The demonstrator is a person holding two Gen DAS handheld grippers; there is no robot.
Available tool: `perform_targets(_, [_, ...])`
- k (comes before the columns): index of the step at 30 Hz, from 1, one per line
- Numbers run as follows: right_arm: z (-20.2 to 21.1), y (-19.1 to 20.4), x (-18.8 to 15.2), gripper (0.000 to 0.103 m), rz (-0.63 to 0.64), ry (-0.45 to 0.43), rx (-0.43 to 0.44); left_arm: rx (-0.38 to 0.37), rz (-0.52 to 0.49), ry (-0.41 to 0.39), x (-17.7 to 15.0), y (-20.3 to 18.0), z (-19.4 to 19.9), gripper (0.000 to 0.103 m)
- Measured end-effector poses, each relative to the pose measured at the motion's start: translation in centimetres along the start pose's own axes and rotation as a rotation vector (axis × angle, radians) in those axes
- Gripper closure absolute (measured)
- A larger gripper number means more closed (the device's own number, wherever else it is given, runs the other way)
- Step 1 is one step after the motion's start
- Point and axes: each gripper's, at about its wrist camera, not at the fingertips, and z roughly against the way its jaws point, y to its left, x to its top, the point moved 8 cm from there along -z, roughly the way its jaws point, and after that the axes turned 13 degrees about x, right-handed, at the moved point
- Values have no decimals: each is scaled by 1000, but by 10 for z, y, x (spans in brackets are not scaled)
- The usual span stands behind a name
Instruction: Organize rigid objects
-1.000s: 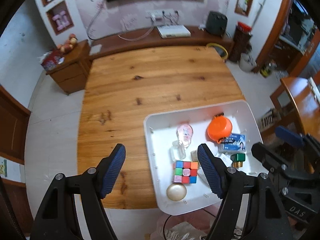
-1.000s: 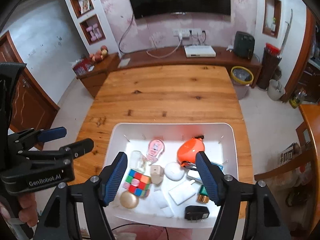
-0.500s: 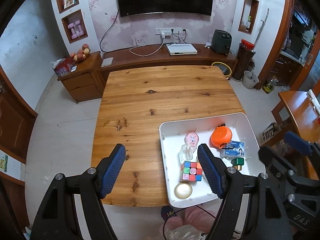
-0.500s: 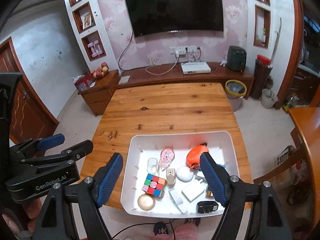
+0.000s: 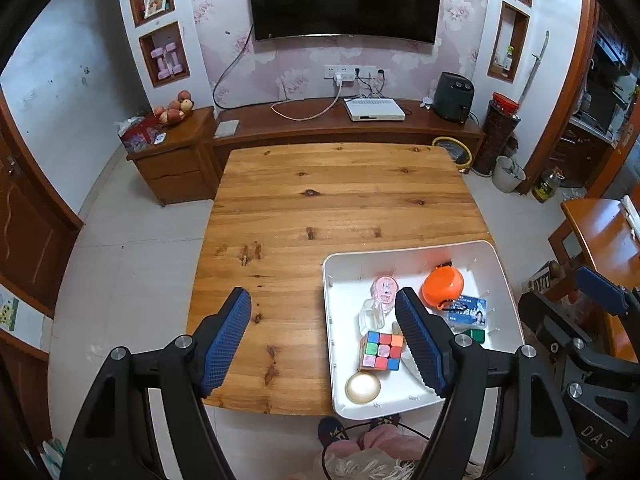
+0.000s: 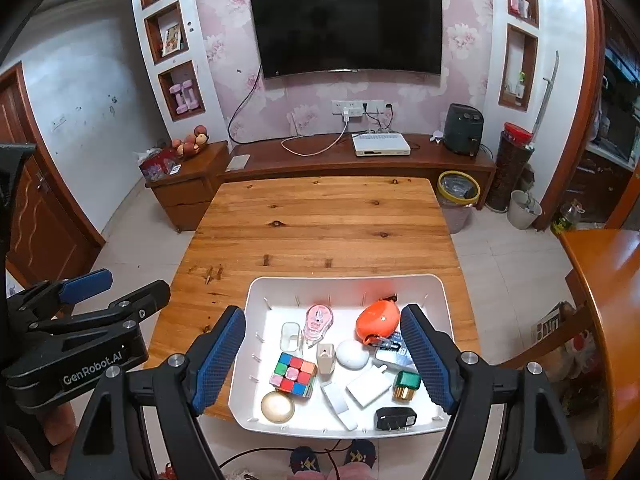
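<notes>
A white tray [image 6: 348, 282] [image 5: 329, 320] sits at the near right of the wooden table [image 6: 320, 224] [image 5: 340, 200]. It holds a colour cube [image 6: 293, 374] [image 5: 381, 351], an orange round case [image 6: 378, 319] [image 5: 442, 288], a gold disc [image 6: 277, 407] [image 5: 362, 388], a pink tape dispenser [image 6: 318, 320], a white egg-shaped thing [image 6: 352, 354], a white charger [image 6: 368, 389], a black plug [image 6: 395, 418] and a green-gold bottle [image 6: 406, 385]. My left gripper [image 5: 324, 344] is open and empty, high above the table's near edge. My right gripper [image 6: 324, 360] is open and empty, high above the tray.
A TV [image 6: 346, 28] hangs on the far wall over a long low cabinet [image 6: 360, 160]. A small cabinet with fruit [image 6: 184, 172] stands at far left. A yellow-rimmed bin [image 6: 458, 192] sits past the table's far right corner. Another wooden table [image 6: 600, 280] stands at right.
Both grippers have risen and pulled back from the tray, so the table and room now look smaller and farther. Both stayed open. The objects in the tray have not moved.
</notes>
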Motion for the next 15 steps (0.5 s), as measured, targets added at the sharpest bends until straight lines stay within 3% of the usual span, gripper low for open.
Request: perform_targets(15, [-13, -11, 22, 23, 18, 9, 41, 40, 20, 22, 15, -5, -8, 26])
